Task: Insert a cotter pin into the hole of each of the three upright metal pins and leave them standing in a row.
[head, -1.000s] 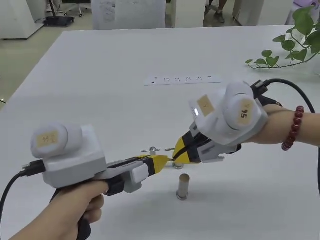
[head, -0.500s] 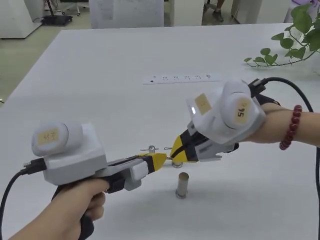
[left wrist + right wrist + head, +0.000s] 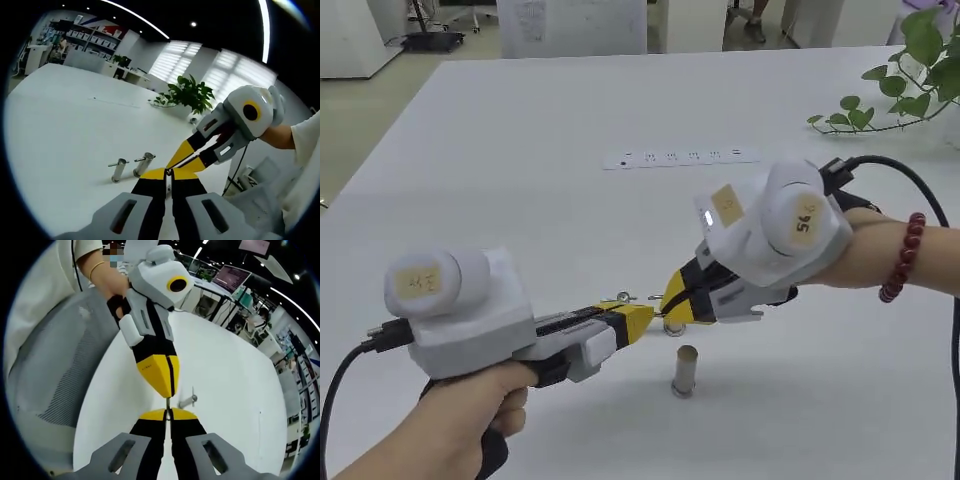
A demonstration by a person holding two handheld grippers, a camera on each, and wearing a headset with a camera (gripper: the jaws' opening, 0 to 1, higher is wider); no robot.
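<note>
Meeting tip to tip just behind the nearest upright metal pin [image 3: 685, 372], the left gripper [image 3: 640, 318] and right gripper [image 3: 673, 301] are both pinching one thin cotter pin [image 3: 168, 401], jaws together.

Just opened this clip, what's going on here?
A person works at a white table with a gripper in each hand. The left claw and right claw are both closed, tip to tip, on what looks like a thin cotter pin held just above the table. One upright metal pin is already fitted with one; a bare pin stands nearer the person.
</note>
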